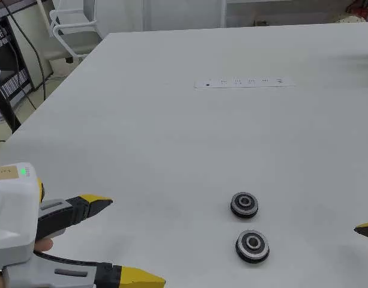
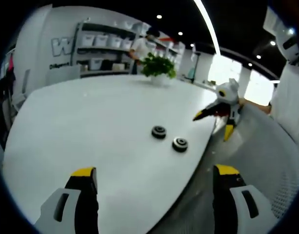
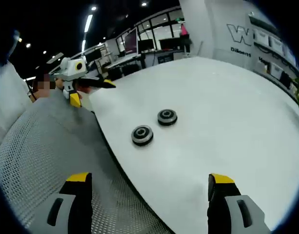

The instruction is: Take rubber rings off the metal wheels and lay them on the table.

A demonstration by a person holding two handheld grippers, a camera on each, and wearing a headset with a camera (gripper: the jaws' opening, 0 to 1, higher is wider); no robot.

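Yellow-tipped and spread wide with nothing between them, the left tongs [image 2: 154, 170] hover over the near edge of the counter [image 1: 171, 138], well to the left of the nearer wheel [image 1: 252, 246]. The right tongs [image 3: 150, 179] are also parted and empty. They hang to that wheel's right, off the counter edge, above a grey mesh surface [image 3: 47, 146].

The nearer wheel lies flat, a round metal hub with a black rubber ring [image 1: 239, 246] seated on its rim. The 2nd wheel [image 1: 244, 204] lies just beyond it, not touching, with its ring on as well. On every side of the nearer wheel the matte white counter is smooth and open.

Far beyond that wheel a white socket strip [image 1: 245, 82] sits flush in the top, its markings too small to read. Beyond and to the left stand a white chair [image 1: 72, 24] and a black banner [image 1: 6, 72] whose lettering is illegible. In the left gripper view a potted plant [image 2: 159, 66] stands at the far edge. Behind it a large "W" [image 2: 61, 46] on the wall begins a word that is cut off.
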